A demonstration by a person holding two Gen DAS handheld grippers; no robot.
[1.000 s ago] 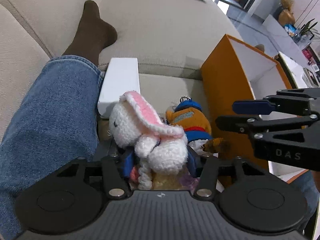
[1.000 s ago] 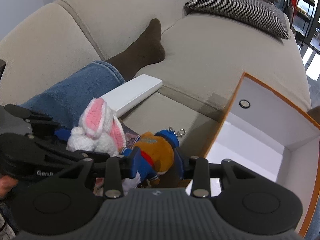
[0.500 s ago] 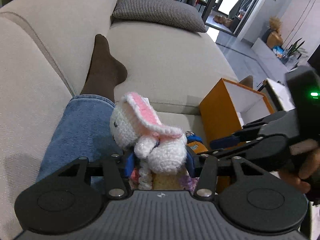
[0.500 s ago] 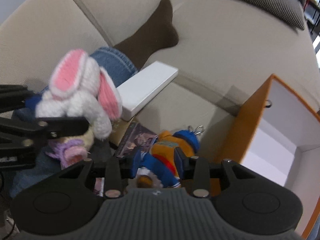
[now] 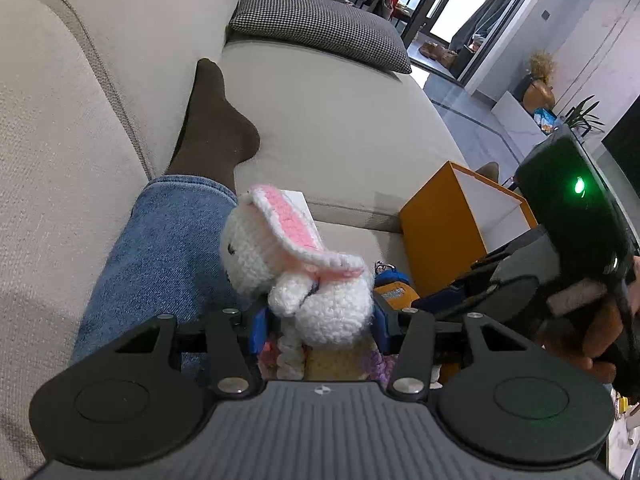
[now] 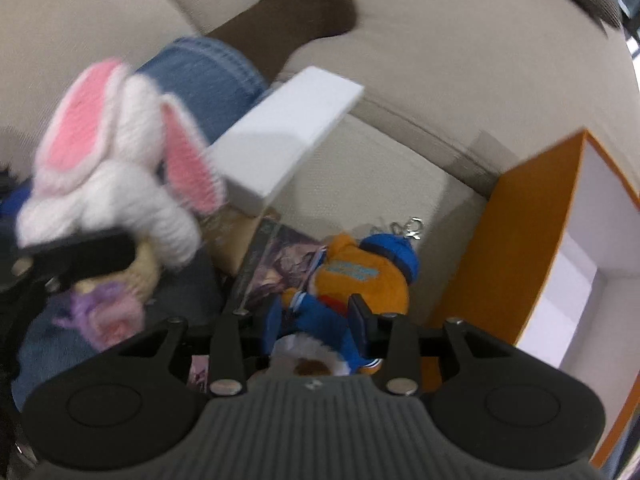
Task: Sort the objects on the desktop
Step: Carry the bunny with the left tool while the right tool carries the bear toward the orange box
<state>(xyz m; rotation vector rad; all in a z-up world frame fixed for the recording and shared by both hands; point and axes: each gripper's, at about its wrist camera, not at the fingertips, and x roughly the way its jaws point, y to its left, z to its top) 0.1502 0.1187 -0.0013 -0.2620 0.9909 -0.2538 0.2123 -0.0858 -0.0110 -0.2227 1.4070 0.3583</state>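
A white crocheted bunny (image 5: pixel 316 280) with pink-lined ears sits between the two blue pads of the left gripper (image 5: pixel 318 324), whose jaws are closed against its body so that it is held up off the couch (image 5: pixel 340 120), to the left of the orange box (image 5: pixel 444 232). Below the bunny's white body, pale yellow and purple yarn shows between the jaws. In the right wrist view the picture is blurred, yet the same bunny (image 6: pixel 120 168) shows at the left, lifted and clamped by black fingers. The right gripper (image 6: pixel 316 320) has its jaws drawn in on a small plush toy (image 6: pixel 356 280) in an orange top and blue cap, with a metal clasp at its head; whether that toy is off the cushion cannot be told. The toy is just left of the orange box (image 6: pixel 532 236), which stands open with a white inside. A flat white box (image 6: pixel 288 136) lies farther left of the orange box, resting near a leg in blue jeans (image 5: pixel 160 248) with a dark brown sock (image 5: pixel 212 128). Under the toy lies a printed booklet (image 6: pixel 276 256). Beyond the orange box, at the far end of the couch, rests a checked cushion (image 5: pixel 320 28).
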